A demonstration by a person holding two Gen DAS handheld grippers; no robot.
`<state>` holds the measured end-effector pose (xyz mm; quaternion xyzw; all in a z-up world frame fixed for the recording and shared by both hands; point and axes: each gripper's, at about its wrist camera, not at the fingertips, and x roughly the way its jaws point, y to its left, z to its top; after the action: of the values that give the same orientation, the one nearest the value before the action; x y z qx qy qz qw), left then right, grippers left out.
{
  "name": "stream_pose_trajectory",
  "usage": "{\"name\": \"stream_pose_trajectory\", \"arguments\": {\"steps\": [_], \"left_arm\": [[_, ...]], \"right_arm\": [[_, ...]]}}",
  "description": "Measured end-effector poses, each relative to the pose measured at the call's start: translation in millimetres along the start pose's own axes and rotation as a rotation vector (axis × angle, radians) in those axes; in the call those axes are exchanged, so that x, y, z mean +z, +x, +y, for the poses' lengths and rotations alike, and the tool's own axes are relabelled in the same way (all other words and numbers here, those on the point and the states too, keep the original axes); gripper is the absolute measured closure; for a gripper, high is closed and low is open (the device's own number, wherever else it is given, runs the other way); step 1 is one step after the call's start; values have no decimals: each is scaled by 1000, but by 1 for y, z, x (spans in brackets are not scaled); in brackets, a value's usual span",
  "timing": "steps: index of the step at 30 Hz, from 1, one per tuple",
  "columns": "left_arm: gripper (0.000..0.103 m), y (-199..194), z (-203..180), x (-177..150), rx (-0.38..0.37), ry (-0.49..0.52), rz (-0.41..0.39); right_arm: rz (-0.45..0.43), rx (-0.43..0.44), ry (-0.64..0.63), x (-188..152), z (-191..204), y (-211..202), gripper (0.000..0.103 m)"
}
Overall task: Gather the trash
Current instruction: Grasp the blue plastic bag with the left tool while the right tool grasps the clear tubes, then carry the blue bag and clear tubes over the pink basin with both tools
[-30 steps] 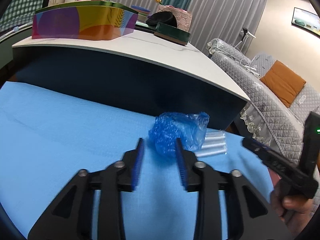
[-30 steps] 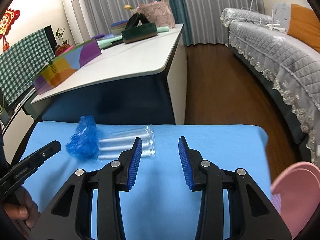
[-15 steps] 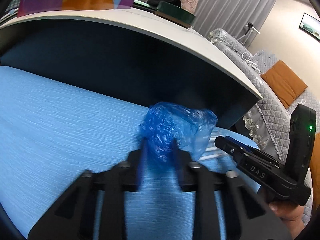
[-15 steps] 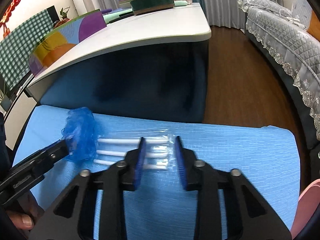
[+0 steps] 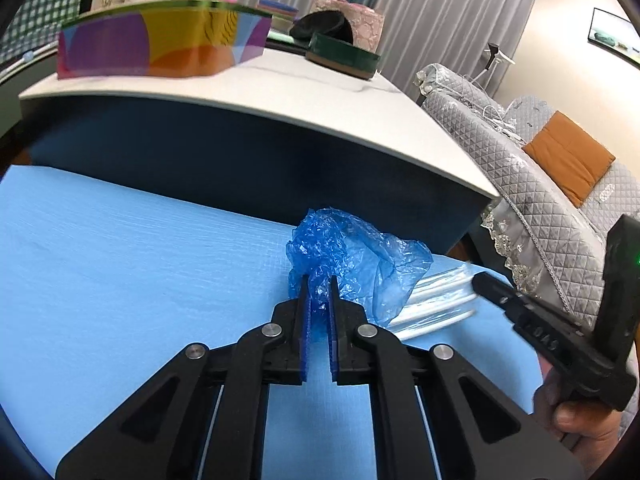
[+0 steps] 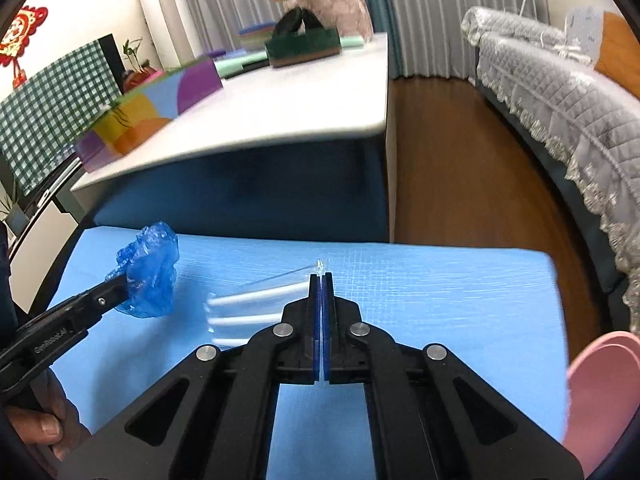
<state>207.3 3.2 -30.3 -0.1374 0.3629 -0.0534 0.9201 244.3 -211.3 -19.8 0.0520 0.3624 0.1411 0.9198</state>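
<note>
Light blue cloth-covered surface [image 5: 120, 280] under my rig, my left gripper [image 5: 319, 292] just clamped on crumpled blue plastic film [image 5: 352, 256], my right gripper [image 6: 321, 286] just pinched on clear packet of white straws [image 6: 256, 308], white-topped table [image 6: 300, 108] beyond.

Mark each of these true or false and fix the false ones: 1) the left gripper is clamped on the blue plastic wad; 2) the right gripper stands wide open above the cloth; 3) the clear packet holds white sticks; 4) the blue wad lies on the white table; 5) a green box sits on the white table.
1) True: the left gripper pinches the blue plastic wad.
2) False: the right gripper is shut on the edge of the clear packet.
3) True.
4) False: the wad is over the blue cloth, held by the left gripper.
5) True: the green box sits on the white table.
</note>
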Motion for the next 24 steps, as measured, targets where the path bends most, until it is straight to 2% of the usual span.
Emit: {"name": "stream_pose_trajectory", "arguments": {"steps": [15,24], "left_arm": [[96,-93,-25,-16,-34,92,-78],[96,-117,-54,-35,-84,146,-78]], "right_arm": [[-128,-75,-31,-22,2,-139,102],[-187,-123,-25,-31,-13,-210,102]]}}
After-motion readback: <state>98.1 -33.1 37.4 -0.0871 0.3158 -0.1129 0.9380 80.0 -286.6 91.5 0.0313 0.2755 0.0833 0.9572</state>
